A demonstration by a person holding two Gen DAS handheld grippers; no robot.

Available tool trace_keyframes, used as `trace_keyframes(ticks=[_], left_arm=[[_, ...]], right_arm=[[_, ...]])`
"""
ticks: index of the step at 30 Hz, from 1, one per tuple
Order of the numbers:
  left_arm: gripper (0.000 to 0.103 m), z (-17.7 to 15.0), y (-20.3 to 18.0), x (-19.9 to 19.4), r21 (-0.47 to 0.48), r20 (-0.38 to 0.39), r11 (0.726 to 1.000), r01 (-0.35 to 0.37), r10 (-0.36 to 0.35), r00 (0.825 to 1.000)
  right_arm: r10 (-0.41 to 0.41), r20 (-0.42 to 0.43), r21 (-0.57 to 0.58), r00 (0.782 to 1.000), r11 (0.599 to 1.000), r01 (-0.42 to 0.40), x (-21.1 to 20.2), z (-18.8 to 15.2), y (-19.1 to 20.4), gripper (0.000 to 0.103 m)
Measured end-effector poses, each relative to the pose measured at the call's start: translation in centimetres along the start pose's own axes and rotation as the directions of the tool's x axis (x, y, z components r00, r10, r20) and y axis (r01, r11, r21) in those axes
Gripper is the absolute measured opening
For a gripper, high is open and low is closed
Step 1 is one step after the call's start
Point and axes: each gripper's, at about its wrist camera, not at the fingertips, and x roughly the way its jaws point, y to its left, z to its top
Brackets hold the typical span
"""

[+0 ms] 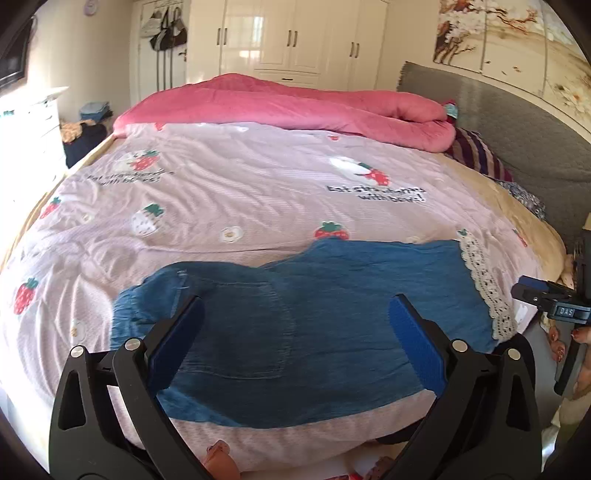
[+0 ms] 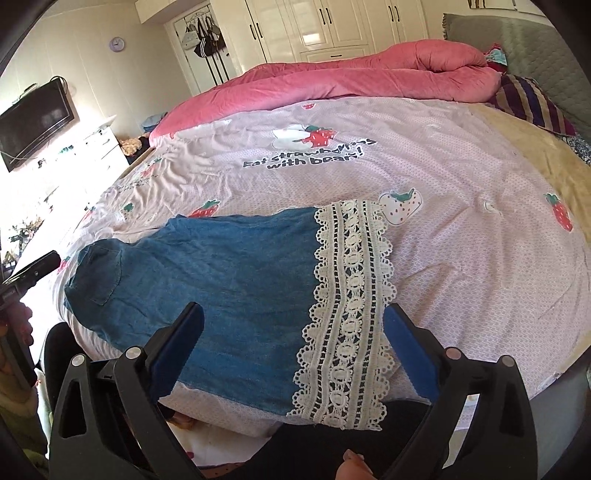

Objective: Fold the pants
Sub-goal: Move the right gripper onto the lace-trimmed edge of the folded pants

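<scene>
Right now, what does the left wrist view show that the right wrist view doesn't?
Left wrist only: the wall mural, and the right gripper at the frame's right edge.
Right wrist only: the TV and the dresser below it.
Both: denim pants with lace hem flat on the strawberry cover, pink quilt behind, each camera's own gripper open.

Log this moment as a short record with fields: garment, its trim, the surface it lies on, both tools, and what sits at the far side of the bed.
garment: blue denim pants, lying flat, apparently folded leg over leg, back pocket up
trim: cream lace band across the leg end
surface: pale pink strawberry-print bedcover
left tool: open, above the waist end, holding nothing
right tool: open, above the lace end, holding nothing
far side: rolled pink plush quilt; striped pillow by the grey headboard
</scene>
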Motion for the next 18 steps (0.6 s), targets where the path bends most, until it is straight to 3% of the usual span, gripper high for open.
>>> trace_keyframes(ticks=[18], left_arm=[[0.093,-1.4,-6.8,3.3,0.129,-0.073,0.986,0.109,-0.100,0.992]], right_arm=[[-0.015,-0.026,-0.021,1.000,1.000,0.014,1.0,0.6,-1.2,0.098]])
